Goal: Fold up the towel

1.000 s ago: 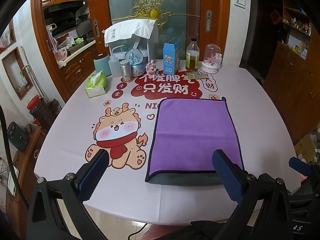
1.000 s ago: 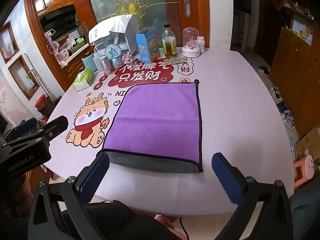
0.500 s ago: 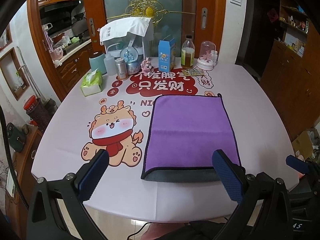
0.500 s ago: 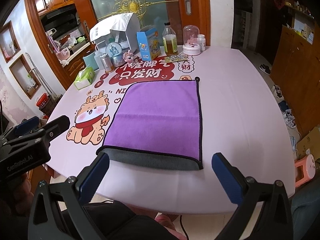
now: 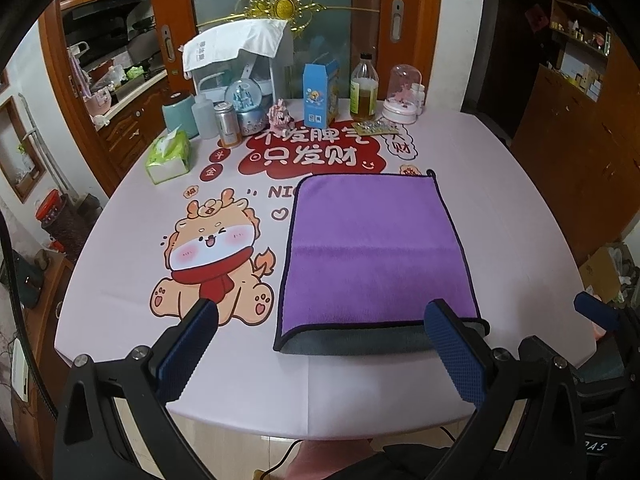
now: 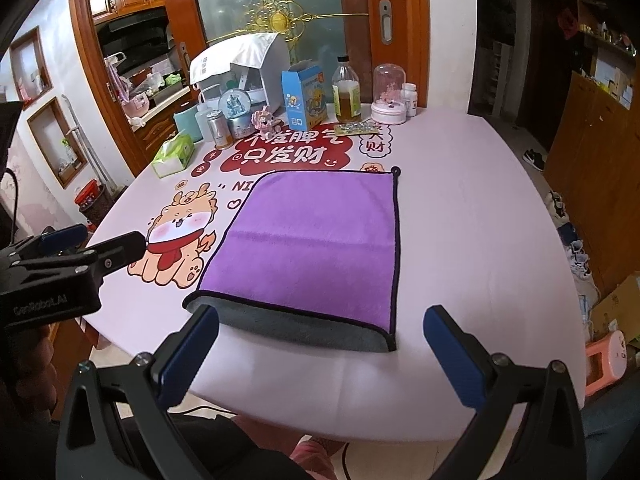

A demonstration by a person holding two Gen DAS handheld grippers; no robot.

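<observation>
A purple towel (image 5: 376, 248) with a dark hem lies flat on the pink table (image 5: 500, 216), folded over itself with a grey strip (image 5: 360, 340) showing along its near edge. It also shows in the right wrist view (image 6: 312, 244). My left gripper (image 5: 320, 344) is open and empty, held above the table's near edge in front of the towel's near left corner. My right gripper (image 6: 320, 344) is open and empty, in front of the towel's near right part. The left gripper also shows at the left of the right wrist view (image 6: 80, 248).
At the table's far side stand a tissue pack (image 5: 168, 156), a teal canister (image 5: 180, 114), a metal can (image 5: 227, 124), a snow globe (image 5: 246, 106), a blue carton (image 5: 320, 94), an oil bottle (image 5: 364, 88) and a glass dome (image 5: 404, 94). Wooden cabinets (image 5: 580, 128) stand to the right.
Both grippers have drawn back slightly toward the table's near edge, so the towel sits a little farther off in both views. The towel has not moved. Both jaws stay open.
</observation>
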